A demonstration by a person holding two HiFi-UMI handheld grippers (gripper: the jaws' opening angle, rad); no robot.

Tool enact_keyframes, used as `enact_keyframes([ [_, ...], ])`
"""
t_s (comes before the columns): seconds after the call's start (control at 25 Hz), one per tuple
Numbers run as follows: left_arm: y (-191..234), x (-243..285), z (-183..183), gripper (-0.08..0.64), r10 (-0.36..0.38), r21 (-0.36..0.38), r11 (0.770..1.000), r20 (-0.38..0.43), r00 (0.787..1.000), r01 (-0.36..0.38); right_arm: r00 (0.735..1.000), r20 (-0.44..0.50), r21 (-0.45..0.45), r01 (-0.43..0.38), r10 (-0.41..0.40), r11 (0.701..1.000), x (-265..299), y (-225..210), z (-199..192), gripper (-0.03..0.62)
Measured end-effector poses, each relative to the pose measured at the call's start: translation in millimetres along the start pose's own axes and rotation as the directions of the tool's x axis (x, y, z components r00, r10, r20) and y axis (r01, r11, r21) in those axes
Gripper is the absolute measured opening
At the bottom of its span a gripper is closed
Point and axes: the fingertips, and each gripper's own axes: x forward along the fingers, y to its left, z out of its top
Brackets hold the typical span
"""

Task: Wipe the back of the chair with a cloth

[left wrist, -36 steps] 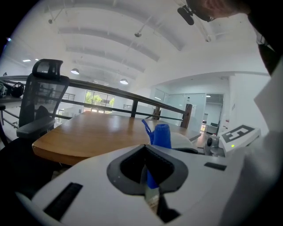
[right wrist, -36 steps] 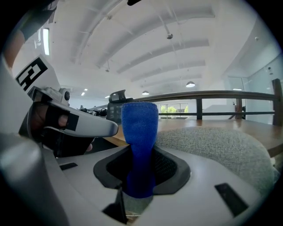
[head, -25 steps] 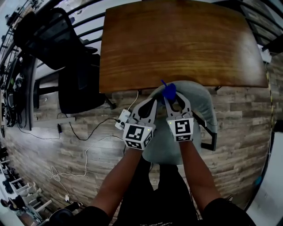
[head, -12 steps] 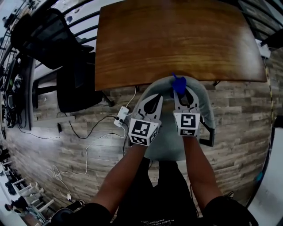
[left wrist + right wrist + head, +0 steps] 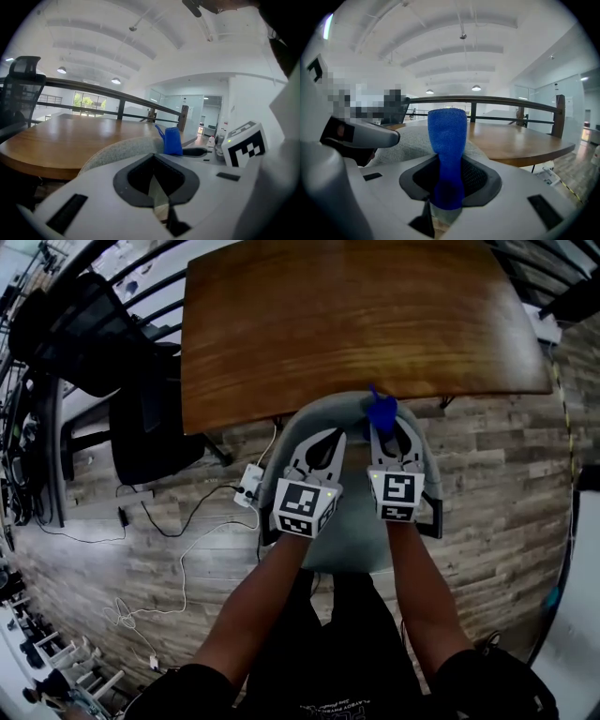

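Observation:
A grey upholstered chair (image 5: 361, 512) stands at the near edge of the wooden table (image 5: 356, 324), its curved back (image 5: 319, 413) toward the table. My right gripper (image 5: 384, 425) is shut on a blue cloth (image 5: 381, 412) that stands up over the top of the back, right of its middle. In the right gripper view the cloth (image 5: 447, 150) rises from between the jaws of the right gripper (image 5: 447, 190), with the chair back (image 5: 410, 140) behind it. My left gripper (image 5: 326, 437) hovers over the back's left part, its jaws together and empty. The left gripper view shows the left gripper (image 5: 154, 194), the back (image 5: 122, 152) and the cloth (image 5: 172, 140).
A black office chair (image 5: 122, 381) stands left of the table. A white power strip (image 5: 249, 486) and cables (image 5: 178, 549) lie on the wood-plank floor left of the grey chair. A dark railing (image 5: 497, 101) runs beyond the table.
Both grippers have moved to the right along the top of the chair back, and the cloth went from left of its middle to right of it. The head camera shifted too.

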Motion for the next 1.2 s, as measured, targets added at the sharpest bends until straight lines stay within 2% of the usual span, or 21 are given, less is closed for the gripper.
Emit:
enact_keyframes([
  [0.24, -12, 6, 5, 0.006, -0.014, -0.017, 1.0, 0.014, 1.0, 0.015, 1.0, -0.013, -0.009, 0.016, -0.017, 1.0, -11, -20, -8, 0.117],
  [0.36, -5, -2, 3, 0.006, 0.002, -0.026, 1.0, 0.02, 1.0, -0.001, 0.999, -0.008, 0.028, 0.037, -0.037, 0.999, -15, -26, -11, 0.117],
  [0.52, 8, -13, -6, 0.006, 0.031, -0.032, 0.999, 0.005, 1.0, -0.031, 0.995, -0.006, 0.033, 0.104, -0.104, 0.994, -21, -36, -14, 0.117],
  [0.6, 11, -20, -10, 0.006, 0.034, -0.009, 0.999, -0.003, 0.999, -0.034, 0.995, 0.003, 0.019, 0.101, -0.101, 0.995, -25, -26, -11, 0.117],
  [0.76, 13, -38, -19, 0.006, 0.044, 0.028, 0.999, -0.019, 0.999, -0.043, 0.999, 0.043, 0.006, 0.001, -0.001, 1.0, -26, 20, -3, 0.117],
  [1.04, 49, -74, -37, 0.006, 0.138, -0.025, 0.99, -0.015, 0.99, -0.138, 0.986, 0.047, -0.011, -0.162, 0.163, 0.987, -5, 99, -4, 0.117],
  [1.2, 74, -95, -50, 0.006, 0.204, -0.054, 0.977, -0.02, 0.979, -0.205, 0.97, 0.033, -0.039, -0.241, 0.242, 0.97, 8, 134, -9, 0.117],
])
